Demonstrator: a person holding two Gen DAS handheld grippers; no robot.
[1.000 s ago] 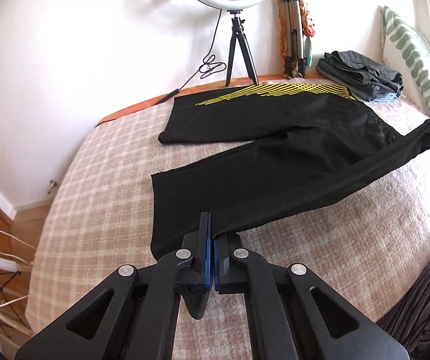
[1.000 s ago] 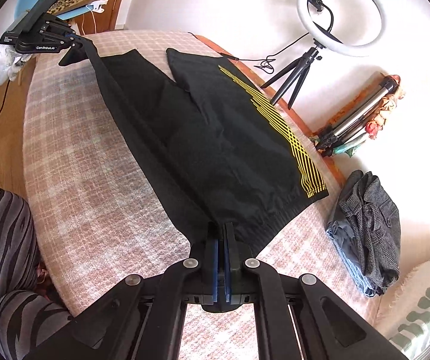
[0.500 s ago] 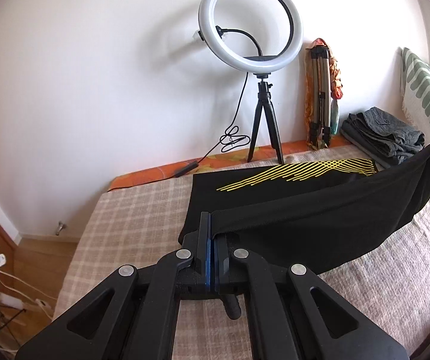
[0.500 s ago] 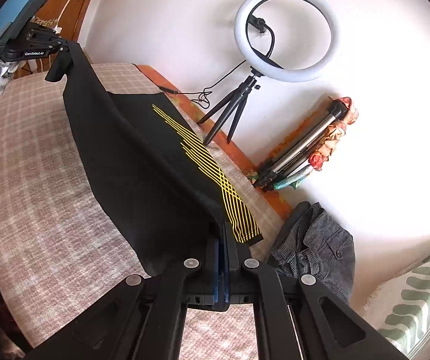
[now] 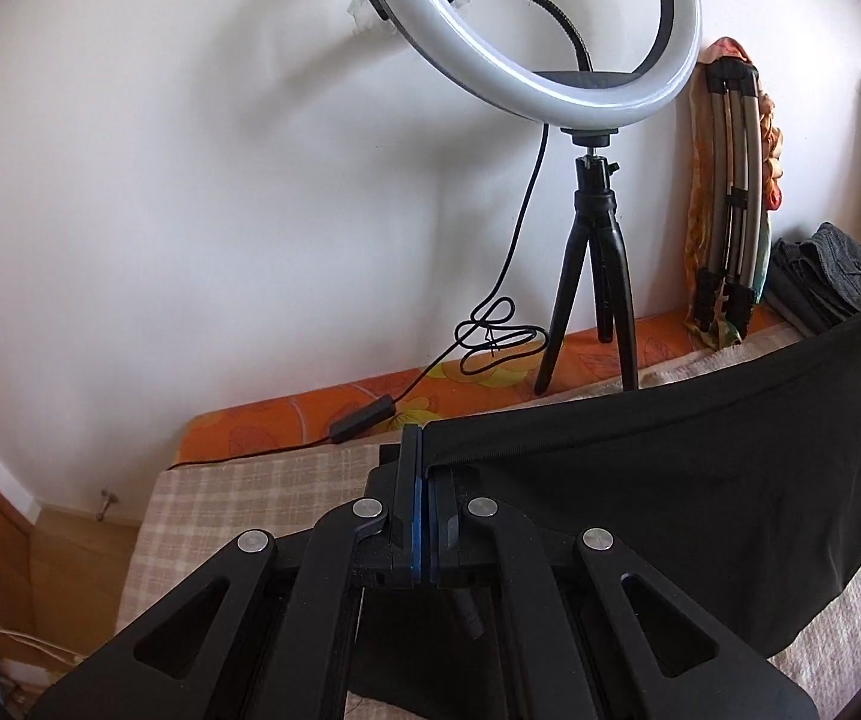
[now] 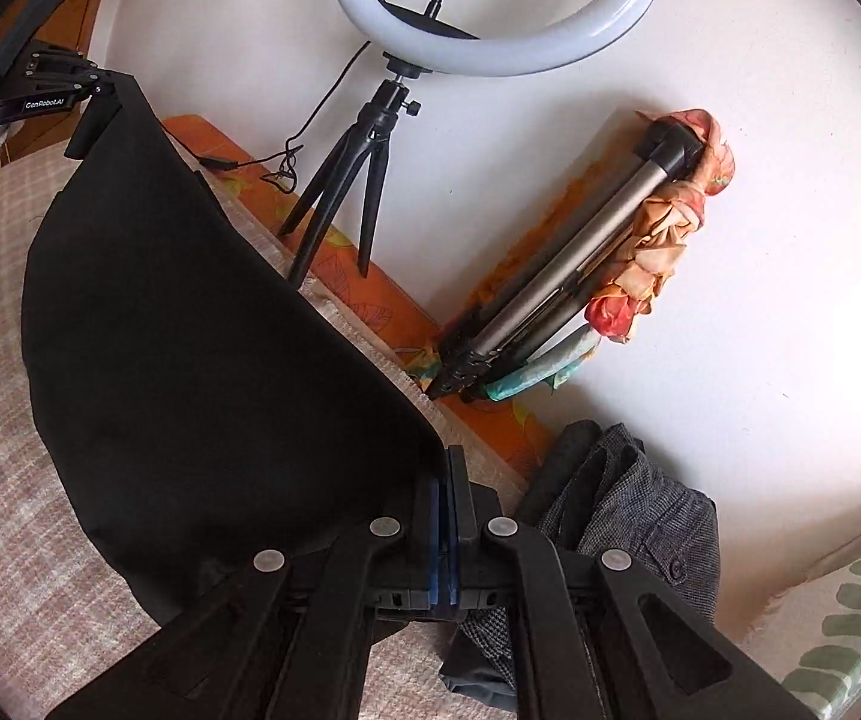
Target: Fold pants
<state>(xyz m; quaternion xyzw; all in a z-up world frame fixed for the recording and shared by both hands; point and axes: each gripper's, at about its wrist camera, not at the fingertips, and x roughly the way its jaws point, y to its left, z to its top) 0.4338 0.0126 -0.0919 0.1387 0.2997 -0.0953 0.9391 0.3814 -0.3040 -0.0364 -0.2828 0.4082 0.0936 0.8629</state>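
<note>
The black pants (image 5: 670, 480) hang as a taut sheet between my two grippers above the bed. My left gripper (image 5: 421, 450) is shut on the hem end of the near leg. My right gripper (image 6: 445, 474) is shut on the waist end of the pants (image 6: 202, 360). The left gripper also shows in the right wrist view (image 6: 94, 102) at the top left, holding the far corner of the cloth. The lifted cloth hides the yellow-striped leg beneath it.
A ring light on a black tripod (image 5: 598, 276) stands at the bed's far edge against the wall, cable trailing left. A folded tripod wrapped in orange cloth (image 6: 580, 276) leans beside it. Folded grey clothes (image 6: 622, 516) and a green-patterned pillow (image 6: 850, 618) lie at right. Checked bedspread (image 5: 238, 498) below.
Both grippers have lifted the near pant leg and carried it toward the far wall, over the striped leg, which is now hidden. The ring light looms much closer.
</note>
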